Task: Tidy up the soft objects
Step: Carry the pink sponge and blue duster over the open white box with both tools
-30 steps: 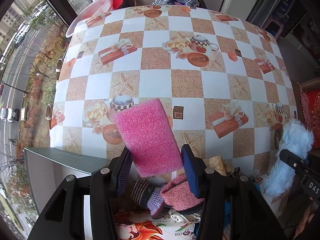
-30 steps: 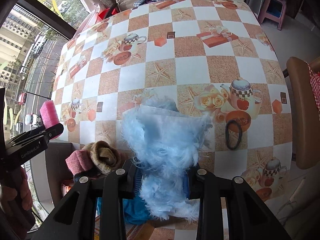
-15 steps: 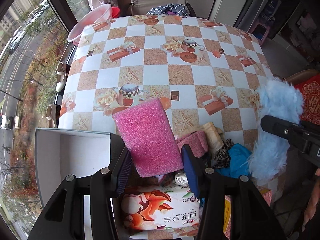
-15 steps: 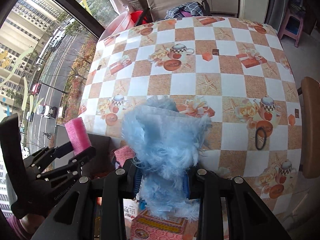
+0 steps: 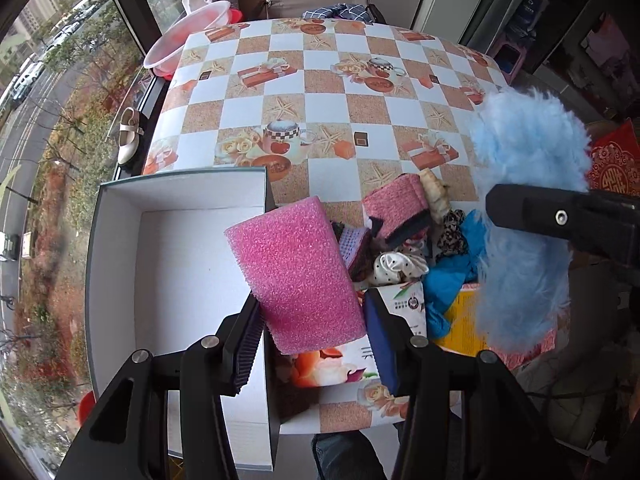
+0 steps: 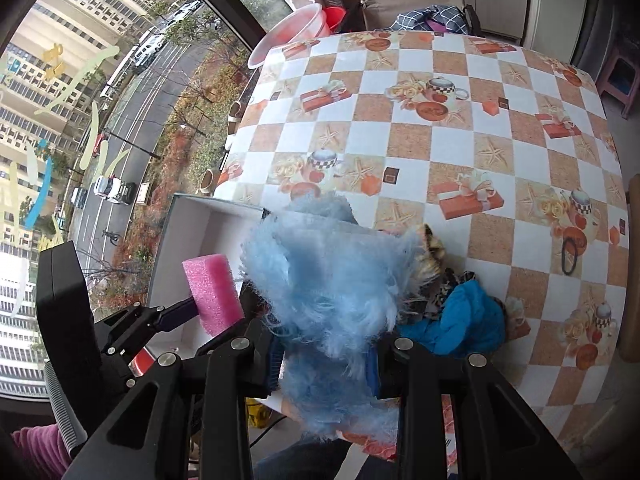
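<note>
From the left wrist, the left gripper (image 5: 310,344) is clamping a pink foam block (image 5: 298,272) between partly closed jaws, holding it at the inner edge of the open white box (image 5: 120,280) — beside the heap of soft things (image 5: 404,244) on the checkered table (image 5: 320,92). From the right wrist, the right gripper (image 6: 324,364) is pinching a fluffy blue piece (image 6: 332,276) in narrow jaws — lifted above the heap, with the box at its left.
</note>
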Demonstrator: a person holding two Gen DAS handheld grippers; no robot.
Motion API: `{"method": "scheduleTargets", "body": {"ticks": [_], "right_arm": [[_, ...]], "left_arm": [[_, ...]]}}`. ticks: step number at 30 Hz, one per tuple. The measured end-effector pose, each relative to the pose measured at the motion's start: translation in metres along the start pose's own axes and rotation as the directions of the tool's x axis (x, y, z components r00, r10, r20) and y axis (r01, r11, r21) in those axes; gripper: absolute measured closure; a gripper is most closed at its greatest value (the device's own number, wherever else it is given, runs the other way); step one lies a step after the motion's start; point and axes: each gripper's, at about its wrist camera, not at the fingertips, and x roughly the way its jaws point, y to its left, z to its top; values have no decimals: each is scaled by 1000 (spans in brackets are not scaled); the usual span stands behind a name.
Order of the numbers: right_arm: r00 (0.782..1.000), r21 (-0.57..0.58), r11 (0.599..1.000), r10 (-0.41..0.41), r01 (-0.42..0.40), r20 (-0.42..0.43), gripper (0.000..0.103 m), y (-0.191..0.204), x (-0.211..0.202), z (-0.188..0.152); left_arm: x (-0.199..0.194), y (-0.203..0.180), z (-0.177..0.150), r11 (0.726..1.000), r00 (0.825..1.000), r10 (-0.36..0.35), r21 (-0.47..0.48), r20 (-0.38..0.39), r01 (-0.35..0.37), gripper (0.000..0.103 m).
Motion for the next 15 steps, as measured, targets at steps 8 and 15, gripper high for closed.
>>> {"method": "scheduleTargets", "body": {"ticks": [8, 15], "right_arm": [[996, -16, 1000, 8, -10, -91, 69, 30, 20, -38], [986, -83, 996, 10, -24, -168, 69, 65, 44, -57]], "left_arm": [[-3, 26, -44, 999, 999, -11, -30, -37, 10, 50], [-7, 61, -70, 991, 999, 26, -127, -34, -30, 50]]}}
